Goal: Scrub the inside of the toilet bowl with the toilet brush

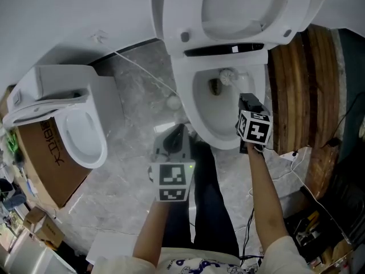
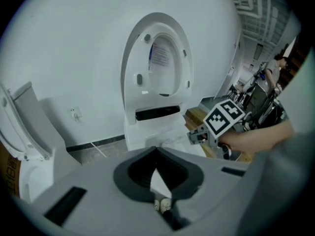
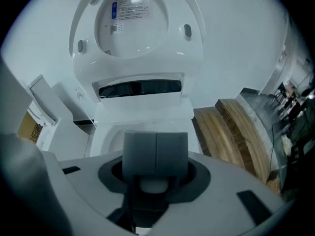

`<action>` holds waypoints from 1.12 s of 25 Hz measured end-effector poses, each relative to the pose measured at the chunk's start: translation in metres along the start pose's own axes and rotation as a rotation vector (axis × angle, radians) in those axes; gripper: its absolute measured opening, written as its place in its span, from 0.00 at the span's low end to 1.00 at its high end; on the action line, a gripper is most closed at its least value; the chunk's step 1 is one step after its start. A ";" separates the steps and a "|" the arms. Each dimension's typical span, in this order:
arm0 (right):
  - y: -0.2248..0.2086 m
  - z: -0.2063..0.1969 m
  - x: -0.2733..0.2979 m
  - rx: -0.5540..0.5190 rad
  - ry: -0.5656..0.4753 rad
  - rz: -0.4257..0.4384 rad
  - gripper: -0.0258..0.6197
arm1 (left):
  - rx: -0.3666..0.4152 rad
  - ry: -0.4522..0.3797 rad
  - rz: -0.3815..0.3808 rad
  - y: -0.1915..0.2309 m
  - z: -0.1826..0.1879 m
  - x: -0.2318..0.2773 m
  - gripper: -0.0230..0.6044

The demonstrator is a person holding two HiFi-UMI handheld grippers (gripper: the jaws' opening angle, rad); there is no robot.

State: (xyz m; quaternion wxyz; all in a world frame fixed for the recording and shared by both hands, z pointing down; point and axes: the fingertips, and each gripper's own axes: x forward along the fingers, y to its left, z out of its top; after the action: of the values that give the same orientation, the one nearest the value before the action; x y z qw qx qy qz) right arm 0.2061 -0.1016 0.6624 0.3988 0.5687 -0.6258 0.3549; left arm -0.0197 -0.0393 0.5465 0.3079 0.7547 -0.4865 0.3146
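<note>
Toilet brush (image 1: 228, 76): its white, bristly head lies inside the toilet bowl (image 1: 212, 117), against the back wall beside the dark drain opening, and its short handle runs back into the right gripper; at the far left a second toilet (image 1: 80, 131) stands with its seat up, resting on a cardboard box (image 1: 48, 165) that juts toward the clutter at the lower left corner; between the two toilets is a stretch of bare grey floor (image 1: 132, 114), crossed by a thin white cable (image 1: 142, 70) that runs from the wall to a small round fitting near the bowl's base; the left gripper (image 1: 175, 135) hangs over this floor just left of the bowl's front rim, touching nothing, its jaws together with only a sliver of gap and nothing in them; the bowl is white and smooth, with its lid (image 1: 239, 7) and seat raised against the wall; the right gripper (image 1: 246, 100) is over the bowl's right rim, its jaws clamped on the brush handle; just right of the bowl a stack of wooden boards (image 1: 300, 90) hems that side in closely.
</note>
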 end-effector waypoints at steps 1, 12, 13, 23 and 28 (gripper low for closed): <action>-0.004 -0.002 -0.001 -0.038 0.000 -0.008 0.30 | 0.001 -0.001 -0.002 -0.001 0.000 0.000 0.04; -0.028 -0.040 -0.022 -0.375 0.058 -0.044 0.30 | 0.032 -0.003 -0.030 -0.013 -0.003 -0.005 0.04; -0.029 -0.047 -0.024 -0.395 0.074 -0.045 0.30 | 0.033 -0.003 -0.031 -0.014 -0.003 -0.005 0.04; -0.023 -0.113 -0.040 -0.464 0.198 -0.023 0.30 | 0.032 -0.007 -0.031 -0.013 -0.006 -0.009 0.04; -0.005 -0.133 -0.043 -0.373 0.248 0.011 0.29 | 0.025 -0.006 -0.024 -0.011 -0.008 -0.010 0.04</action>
State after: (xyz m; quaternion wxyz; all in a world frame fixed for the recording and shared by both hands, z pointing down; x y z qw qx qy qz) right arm 0.2253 0.0359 0.6811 0.5690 0.4337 -0.6299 0.3022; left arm -0.0144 -0.0234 0.5420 0.3007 0.7652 -0.4745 0.3145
